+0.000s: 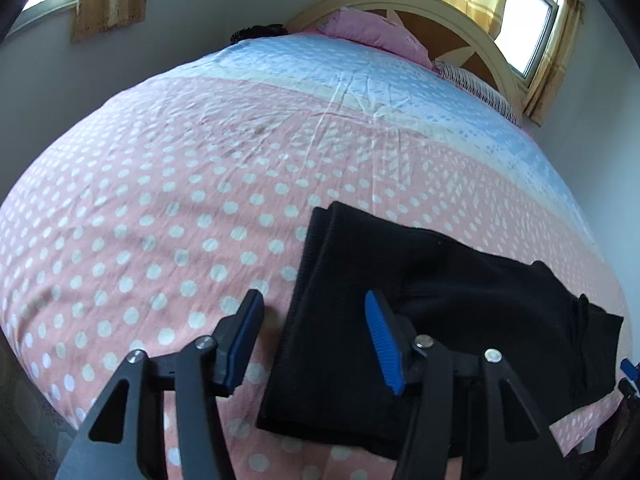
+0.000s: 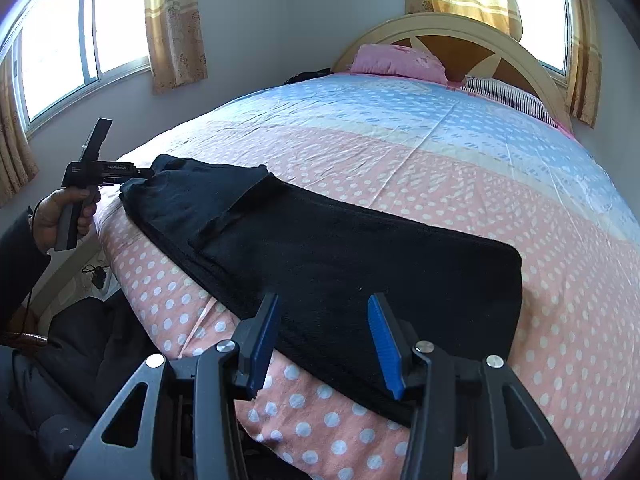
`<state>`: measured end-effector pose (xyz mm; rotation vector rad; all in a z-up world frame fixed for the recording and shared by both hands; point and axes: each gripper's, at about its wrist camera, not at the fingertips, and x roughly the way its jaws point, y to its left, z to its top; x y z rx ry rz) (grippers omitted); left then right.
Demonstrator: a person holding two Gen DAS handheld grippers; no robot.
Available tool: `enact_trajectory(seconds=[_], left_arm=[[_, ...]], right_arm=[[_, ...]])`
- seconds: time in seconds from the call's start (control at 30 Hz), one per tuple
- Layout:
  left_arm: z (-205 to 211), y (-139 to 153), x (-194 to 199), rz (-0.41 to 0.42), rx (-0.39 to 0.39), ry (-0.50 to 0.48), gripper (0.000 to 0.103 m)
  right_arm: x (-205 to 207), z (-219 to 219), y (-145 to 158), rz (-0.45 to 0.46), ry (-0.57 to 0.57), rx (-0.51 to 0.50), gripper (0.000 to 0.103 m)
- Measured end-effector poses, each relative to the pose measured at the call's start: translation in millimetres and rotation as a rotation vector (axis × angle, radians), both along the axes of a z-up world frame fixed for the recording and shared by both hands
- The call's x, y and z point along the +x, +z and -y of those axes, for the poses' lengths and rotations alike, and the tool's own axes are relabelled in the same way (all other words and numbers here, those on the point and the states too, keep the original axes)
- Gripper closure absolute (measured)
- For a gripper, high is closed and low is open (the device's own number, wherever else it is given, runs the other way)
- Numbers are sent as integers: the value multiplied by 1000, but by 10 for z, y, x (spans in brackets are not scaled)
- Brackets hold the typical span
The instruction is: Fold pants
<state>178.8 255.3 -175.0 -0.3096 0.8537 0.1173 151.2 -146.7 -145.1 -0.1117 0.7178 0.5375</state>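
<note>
Black pants point(image 1: 460, 288) lie folded in a long band on the pink dotted bed sheet point(image 1: 160, 220), close to the near edge of the bed. My left gripper point(image 1: 312, 298) hovers open over one end of the band, one finger over the sheet and the other over the cloth. In the right wrist view the pants point(image 2: 360, 248) run from far left to near right. My right gripper point(image 2: 323, 300) stands open above their near long edge, nothing pinched. A hand holds the left gripper point(image 2: 138, 174) at the pants' far-left end.
A pink pillow point(image 2: 396, 62) and a striped pillow point(image 2: 508, 94) lie by the curved headboard point(image 2: 460, 24). Curtained windows point(image 2: 64, 48) line the walls. A dark item point(image 2: 308, 76) sits at the bed's far edge. A cable point(image 2: 96, 274) lies on the floor at left.
</note>
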Motion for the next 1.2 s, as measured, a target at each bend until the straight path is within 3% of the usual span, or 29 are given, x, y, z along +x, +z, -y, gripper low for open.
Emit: enact_trajectory(seconds=[0.1, 0.3, 0.53, 0.8, 1.03, 1.2], left_arm=[[34, 6, -8, -2, -24, -15, 58], [-13, -35, -42, 9, -52, 11, 55], [-44, -55, -6, 7, -60, -31, 55], [-103, -3, -52, 18, -139, -74, 83], [16, 336, -120, 76, -133, -74, 84], [338, 717, -195, 130, -126, -137, 84]], right_arm=[[13, -26, -26, -3, -8, 10, 56], [4, -31, -40, -3, -8, 15, 55], [-7, -38, -44, 5, -9, 23, 55], [-23, -27, -32, 18, -14, 33, 55], [-5, 47, 1, 33, -45, 57, 55], [11, 144, 72, 54, -87, 79, 55]])
